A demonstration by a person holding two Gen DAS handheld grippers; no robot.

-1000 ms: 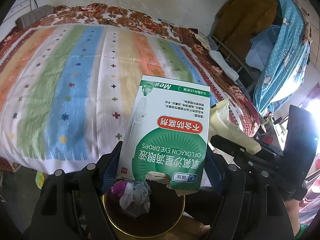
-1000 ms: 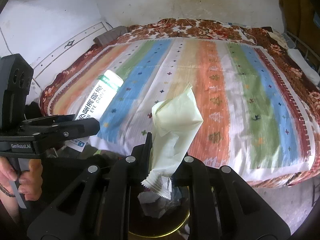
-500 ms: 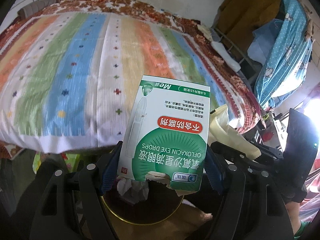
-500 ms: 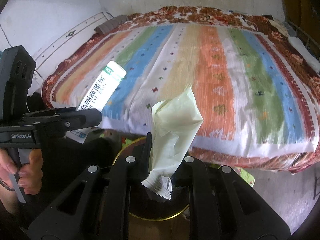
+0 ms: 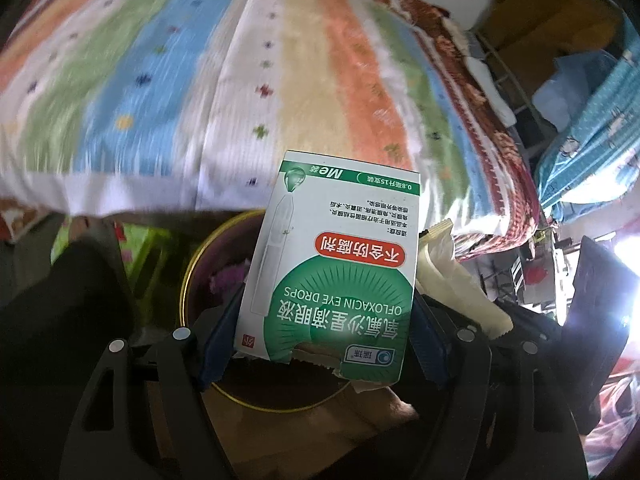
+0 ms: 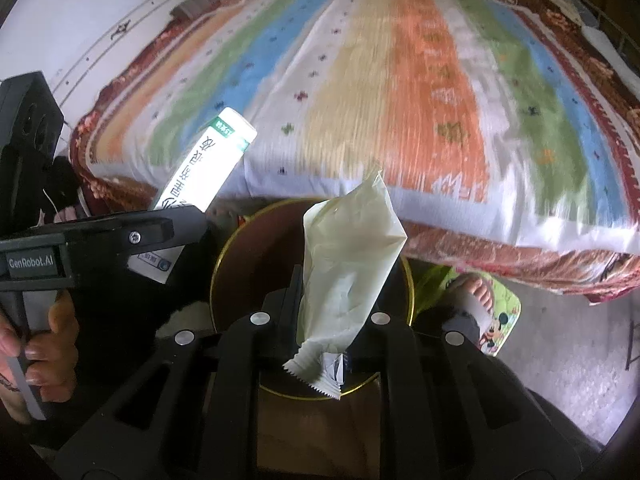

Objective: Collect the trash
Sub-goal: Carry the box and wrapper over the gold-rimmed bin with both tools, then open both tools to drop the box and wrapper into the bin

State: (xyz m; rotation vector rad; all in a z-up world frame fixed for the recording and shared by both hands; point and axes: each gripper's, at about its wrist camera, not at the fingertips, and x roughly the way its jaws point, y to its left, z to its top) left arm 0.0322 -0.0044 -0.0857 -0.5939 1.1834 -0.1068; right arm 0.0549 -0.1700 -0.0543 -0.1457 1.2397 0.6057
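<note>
My left gripper [image 5: 320, 340] is shut on a green and white eye drops box [image 5: 336, 264], held upright over a round bin with a gold rim [image 5: 188, 280]. The box also shows in the right wrist view [image 6: 204, 168]. My right gripper [image 6: 326, 308] is shut on a pale yellow plastic wrapper [image 6: 348, 256], held over the same bin [image 6: 220, 256]. The wrapper also shows in the left wrist view [image 5: 452, 280]. Crumpled purple and white trash [image 5: 224, 280] lies inside the bin.
A bed with a striped blanket [image 6: 400, 80] stands right behind the bin. A person's foot in a green sandal [image 6: 480, 300] is on the floor to the right of the bin. Clothes hang on a rack [image 5: 580, 120] at the right.
Both grippers have tilted down and moved back from the bed. The bin now shows more fully under the box and the wrapper. Both grips are unchanged.
</note>
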